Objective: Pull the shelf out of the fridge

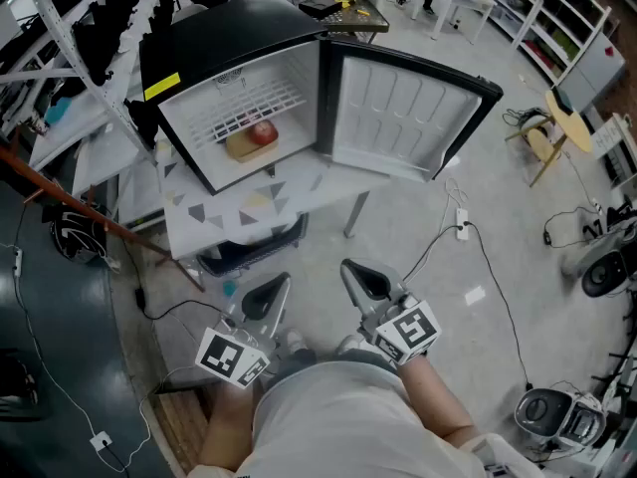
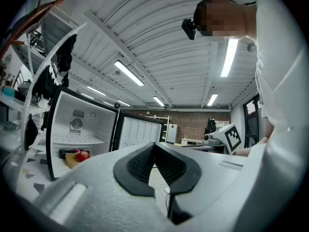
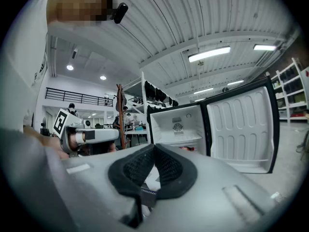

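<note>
Wire shelf [image 1: 257, 103], upper left, looks light and stiff; take its front bar. Left tongs [image 1: 267, 295] and right tongs [image 1: 364, 281] are clenched, empty.

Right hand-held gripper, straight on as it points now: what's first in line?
Probably the open fridge, around its wire shelf. The right hand-held gripper aims at that opening, nothing shows between. Depth is unclear.

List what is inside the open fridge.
A white wire shelf, and under it a red apple touching a yellow object beside a dark item. A fan grille sits on the back wall. Anything behind the apple is covered.
</note>
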Action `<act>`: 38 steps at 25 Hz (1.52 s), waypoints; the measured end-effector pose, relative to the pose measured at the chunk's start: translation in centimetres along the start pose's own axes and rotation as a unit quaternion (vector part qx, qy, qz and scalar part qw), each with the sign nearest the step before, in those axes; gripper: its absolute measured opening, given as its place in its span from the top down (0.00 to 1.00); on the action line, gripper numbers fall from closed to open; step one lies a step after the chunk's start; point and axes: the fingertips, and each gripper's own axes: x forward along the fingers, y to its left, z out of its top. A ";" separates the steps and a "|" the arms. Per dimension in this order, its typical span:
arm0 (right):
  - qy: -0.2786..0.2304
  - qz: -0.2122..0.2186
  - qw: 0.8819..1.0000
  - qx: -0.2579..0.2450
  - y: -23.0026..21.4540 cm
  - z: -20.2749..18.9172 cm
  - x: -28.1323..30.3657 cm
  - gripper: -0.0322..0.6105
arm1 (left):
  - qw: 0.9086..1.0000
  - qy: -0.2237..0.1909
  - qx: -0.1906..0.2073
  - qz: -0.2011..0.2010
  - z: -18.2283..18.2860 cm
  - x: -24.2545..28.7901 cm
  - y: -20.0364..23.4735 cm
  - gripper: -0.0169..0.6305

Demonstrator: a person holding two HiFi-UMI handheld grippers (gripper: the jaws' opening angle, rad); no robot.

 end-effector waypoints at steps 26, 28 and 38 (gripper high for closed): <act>0.012 -0.032 0.998 0.054 -0.2 -2.7 10.0 0.95 | 0.998 0.037 -0.044 0.009 -2.9 -1.2 11.8 0.96; 0.013 -0.025 0.998 0.055 -1.4 -2.6 11.0 0.95 | 0.998 0.039 -0.050 0.014 -3.1 0.1 12.6 0.96; 0.011 0.016 0.997 0.081 -9.1 -0.7 15.7 0.95 | 0.996 0.036 -0.068 0.049 -2.4 7.7 16.5 0.96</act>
